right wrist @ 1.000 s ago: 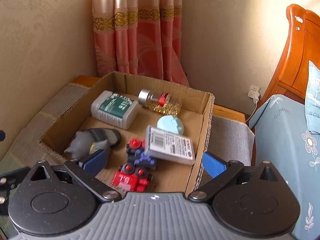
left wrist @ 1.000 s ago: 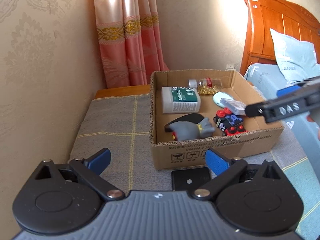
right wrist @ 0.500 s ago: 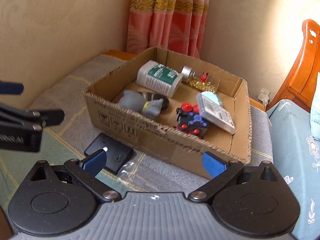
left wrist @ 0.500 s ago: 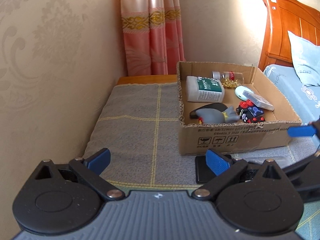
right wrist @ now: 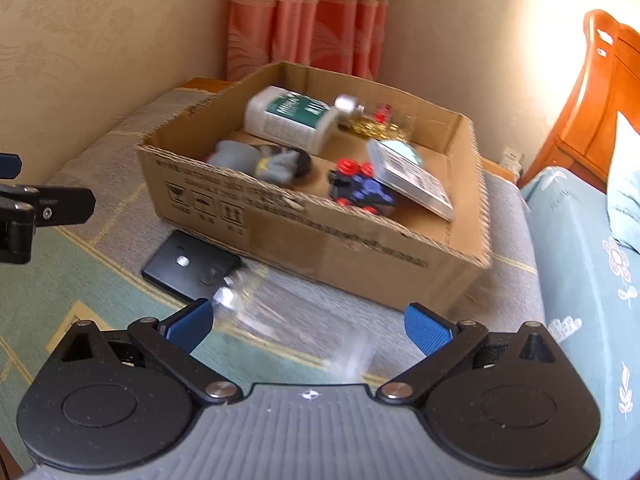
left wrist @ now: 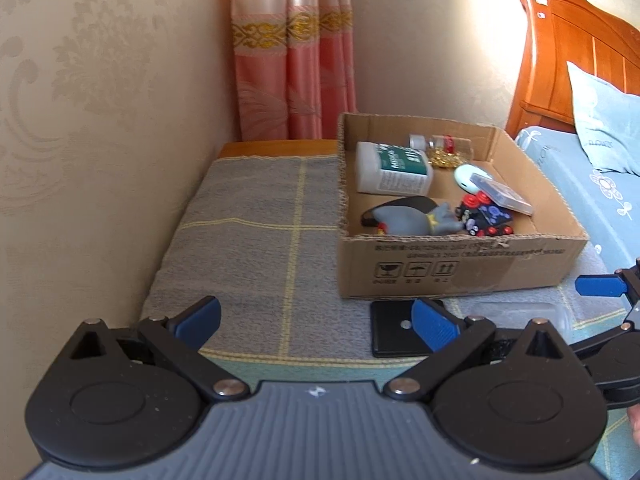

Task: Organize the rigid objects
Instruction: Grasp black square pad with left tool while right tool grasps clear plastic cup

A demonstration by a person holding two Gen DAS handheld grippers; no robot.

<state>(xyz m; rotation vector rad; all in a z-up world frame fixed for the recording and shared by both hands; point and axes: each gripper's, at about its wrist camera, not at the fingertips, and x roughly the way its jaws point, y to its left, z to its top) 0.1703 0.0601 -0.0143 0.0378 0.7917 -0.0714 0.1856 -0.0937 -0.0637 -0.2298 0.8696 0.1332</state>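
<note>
Two items remain outside the cardboard box (right wrist: 320, 236), at the worktop's front edge: a black pad (right wrist: 188, 266) and a clear plastic case (right wrist: 296, 324). Right tongs (right wrist: 308, 326) gape wide over the case, left tongs (left wrist: 316, 320) open, empty. Slick plastic could squirt free.

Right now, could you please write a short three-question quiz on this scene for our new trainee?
1. True or false: the black flat device lies inside the cardboard box.
2. Which item lies nearest the right gripper?
A. white bottle
B. clear plastic container
C. grey toy
3. Fill in: both the left gripper and the right gripper have their jaws ____.

Key: 1 false, it lies on the cloth in front of the box; 2 B; 3 open.
</note>
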